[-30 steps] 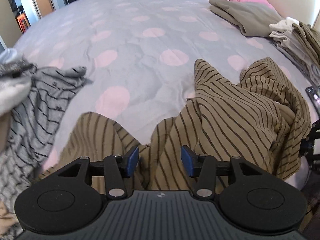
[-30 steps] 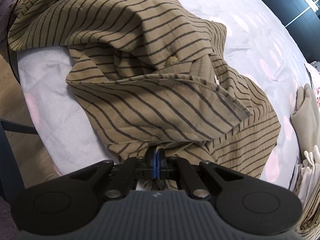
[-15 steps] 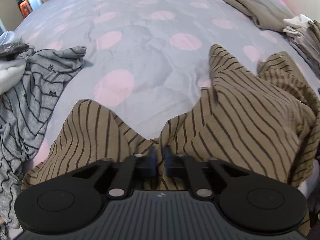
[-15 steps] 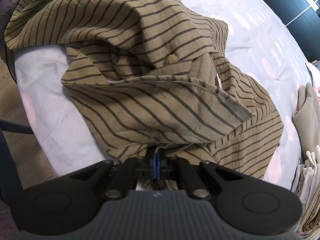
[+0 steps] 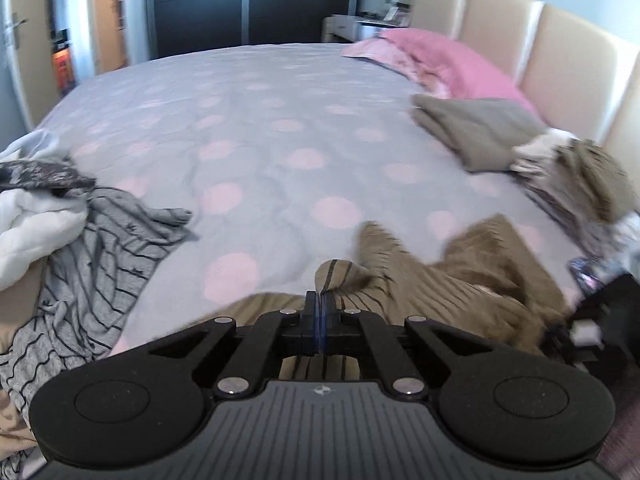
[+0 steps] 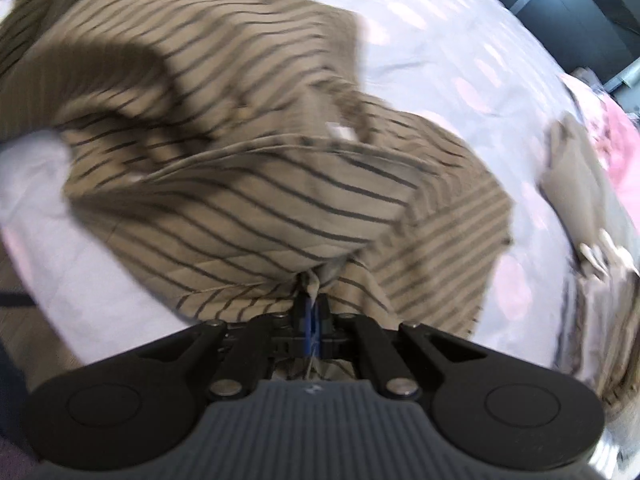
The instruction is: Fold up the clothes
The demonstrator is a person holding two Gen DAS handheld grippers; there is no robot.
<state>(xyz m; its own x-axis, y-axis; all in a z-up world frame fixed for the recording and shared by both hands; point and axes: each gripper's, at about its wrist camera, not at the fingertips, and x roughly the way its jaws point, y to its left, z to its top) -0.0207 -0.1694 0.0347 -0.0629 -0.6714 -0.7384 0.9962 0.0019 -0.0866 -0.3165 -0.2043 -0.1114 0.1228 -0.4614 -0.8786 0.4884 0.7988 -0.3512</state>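
On the bed, the tan striped shirt lies bunched at the near edge, well short of the pillow. Its thin, crumpled cloth could slip free or drag unevenly when raised. Left gripper and right gripper each have fingers pinched tight on a fold.

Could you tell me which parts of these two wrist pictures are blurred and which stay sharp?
Left wrist view: the left gripper is crisp, the tan dark-striped shirt and the folded clothes pile at right are smeared. Right wrist view: the right gripper is sharp, the shirt's stripes streak with motion blur; both views bulge with fisheye distortion.
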